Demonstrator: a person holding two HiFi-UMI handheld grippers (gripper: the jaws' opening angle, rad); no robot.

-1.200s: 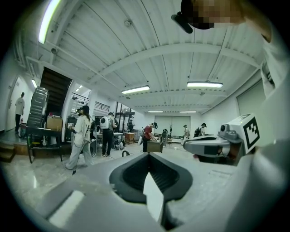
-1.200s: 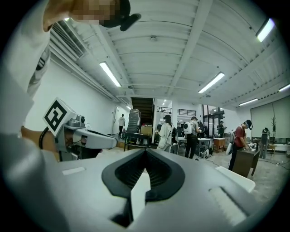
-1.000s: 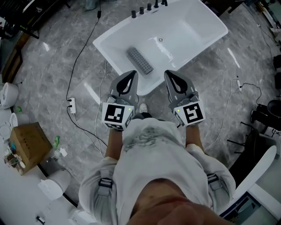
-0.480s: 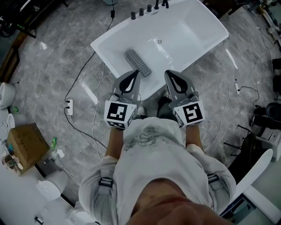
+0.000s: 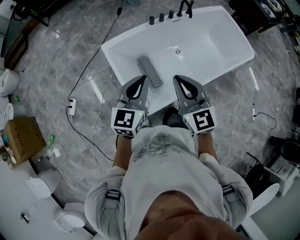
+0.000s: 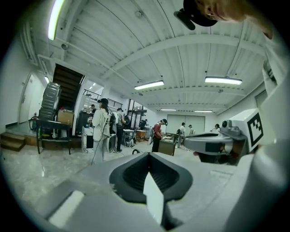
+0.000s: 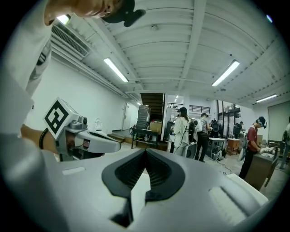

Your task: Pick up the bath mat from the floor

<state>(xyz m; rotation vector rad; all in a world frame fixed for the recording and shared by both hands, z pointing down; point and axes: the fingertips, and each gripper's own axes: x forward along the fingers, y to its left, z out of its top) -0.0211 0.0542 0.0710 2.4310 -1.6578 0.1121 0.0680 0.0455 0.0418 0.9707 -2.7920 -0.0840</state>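
A small grey ribbed mat [image 5: 150, 71] lies inside the white bathtub [image 5: 220, 42], near its left end. In the head view both grippers are held side by side in front of the person's chest, just short of the tub's near rim. My left gripper [image 5: 139, 86] is shut and empty, its tip a little below the mat. My right gripper [image 5: 184, 86] is also shut with nothing in it. The left gripper view shows its closed jaws [image 6: 149, 156] pointing level across a workshop; the right gripper view shows the same for its jaws [image 7: 146, 152].
Black taps [image 5: 171, 14] stand on the tub's far rim. Cables and a white power strip [image 5: 71, 106] lie on the grey marble floor at left. A cardboard box [image 5: 21, 139] and white fixtures sit at the lower left. People stand far off across the room [image 6: 102, 129].
The tub and mat have slid right and slightly down in the head view as the person shifted. Both grippers stay shut, held in the same pose.
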